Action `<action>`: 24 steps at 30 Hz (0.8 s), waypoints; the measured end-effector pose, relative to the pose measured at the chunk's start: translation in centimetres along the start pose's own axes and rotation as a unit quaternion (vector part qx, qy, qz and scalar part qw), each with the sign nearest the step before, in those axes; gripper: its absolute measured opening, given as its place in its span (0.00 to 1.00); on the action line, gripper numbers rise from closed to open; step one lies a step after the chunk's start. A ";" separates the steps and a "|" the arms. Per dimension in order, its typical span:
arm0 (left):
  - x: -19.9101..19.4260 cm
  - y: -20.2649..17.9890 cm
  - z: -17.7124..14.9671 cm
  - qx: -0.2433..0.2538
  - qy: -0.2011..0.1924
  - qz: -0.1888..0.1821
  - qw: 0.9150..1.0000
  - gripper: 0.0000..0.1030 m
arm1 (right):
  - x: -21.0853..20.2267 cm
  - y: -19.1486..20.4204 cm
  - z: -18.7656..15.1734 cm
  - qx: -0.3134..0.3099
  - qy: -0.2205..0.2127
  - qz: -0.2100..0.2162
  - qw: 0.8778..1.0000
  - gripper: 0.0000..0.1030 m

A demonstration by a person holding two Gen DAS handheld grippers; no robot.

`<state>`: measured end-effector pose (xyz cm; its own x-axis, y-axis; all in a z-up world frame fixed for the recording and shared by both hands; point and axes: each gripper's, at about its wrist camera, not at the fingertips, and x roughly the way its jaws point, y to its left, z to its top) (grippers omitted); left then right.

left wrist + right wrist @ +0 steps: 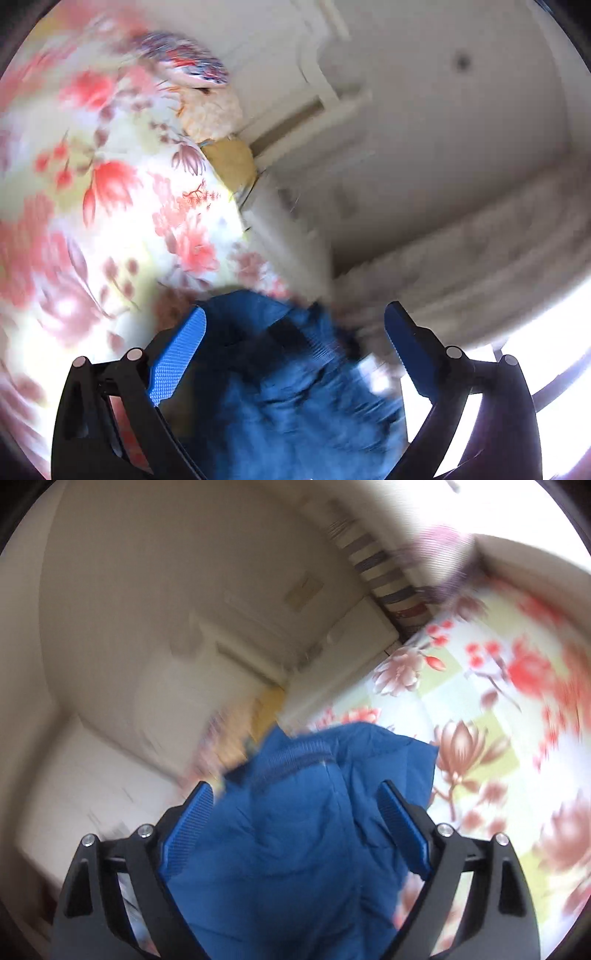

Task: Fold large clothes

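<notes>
Floral bedsheet (pixel 498 709) under blue garment (pixel 295 830), bunched between both spread tongs.

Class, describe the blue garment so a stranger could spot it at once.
Find the flowered bedsheet covering the bed. At its near edge, between the open fingers of the right gripper, lies a crumpled blue jacket. It is the only plain, solid-blue thing there, with a dark zip line, against red and pink flowers.

A home bedroom: floral bedsheet (pixel 110 192), pillow (pixel 184 62) at the bed's far end, cream walls (pixel 461 110).
</notes>
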<state>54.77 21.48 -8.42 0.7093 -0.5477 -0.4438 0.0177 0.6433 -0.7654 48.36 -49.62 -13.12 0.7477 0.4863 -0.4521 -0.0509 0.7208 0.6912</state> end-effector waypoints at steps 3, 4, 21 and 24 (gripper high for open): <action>2.5 -0.3 -1.4 0.073 0.074 0.059 0.993 0.89 | 2.5 1.8 0.1 -0.078 0.045 -0.046 0.995 0.87; 2.9 -0.2 -2.2 0.097 0.089 0.074 0.989 0.89 | 3.2 2.1 0.0 -0.093 0.059 -0.051 0.993 0.87; 9.1 -4.5 -5.0 0.261 0.132 0.096 0.952 0.38 | 6.2 3.9 -1.3 -0.180 0.107 -0.078 0.975 0.68; 8.1 -7.4 -7.0 0.336 0.080 0.139 0.928 0.18 | 4.8 5.2 -2.0 -0.205 0.083 -0.088 0.971 0.20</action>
<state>55.46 8.56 -9.55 0.6393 -0.3486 -0.6855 0.3240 0.9305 -0.1709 50.37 -42.51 -12.85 0.6531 0.3871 -0.6508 -0.2175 0.9191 0.3285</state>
